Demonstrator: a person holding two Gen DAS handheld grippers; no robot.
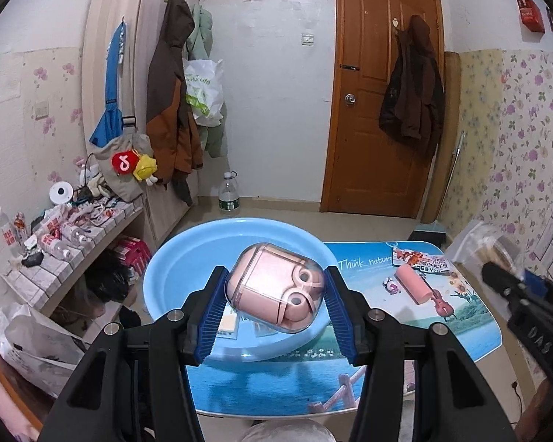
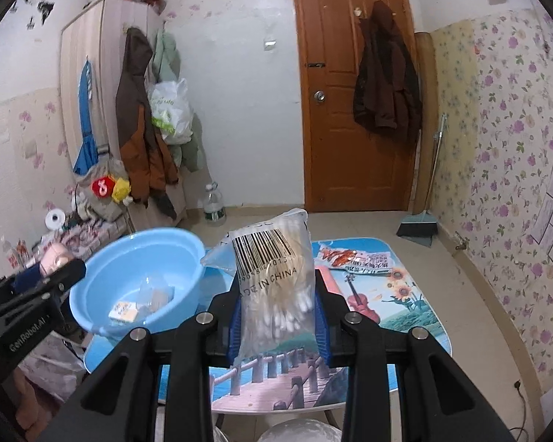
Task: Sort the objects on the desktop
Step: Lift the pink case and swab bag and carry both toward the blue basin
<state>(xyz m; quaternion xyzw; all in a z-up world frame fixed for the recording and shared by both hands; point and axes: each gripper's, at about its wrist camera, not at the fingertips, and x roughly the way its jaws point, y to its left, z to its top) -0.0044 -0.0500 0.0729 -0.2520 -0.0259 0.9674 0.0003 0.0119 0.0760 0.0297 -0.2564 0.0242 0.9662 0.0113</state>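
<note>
Swab bag point(image 2: 272, 280) upright, clamped in right hand-held gripper point(image 2: 278, 316); left hand-held gripper point(image 1: 274, 300) clamps tilted pink case point(image 1: 272, 289)

Your pink earbud case in its clear shell point(image 1: 274, 287) hangs tilted above the round light-blue plastic basin point(image 1: 173, 276); your clear bag of cotton swabs point(image 2: 276, 280) stands upright.

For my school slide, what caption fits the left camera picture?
Left gripper holds a pink earbud case above the blue basin.
</note>
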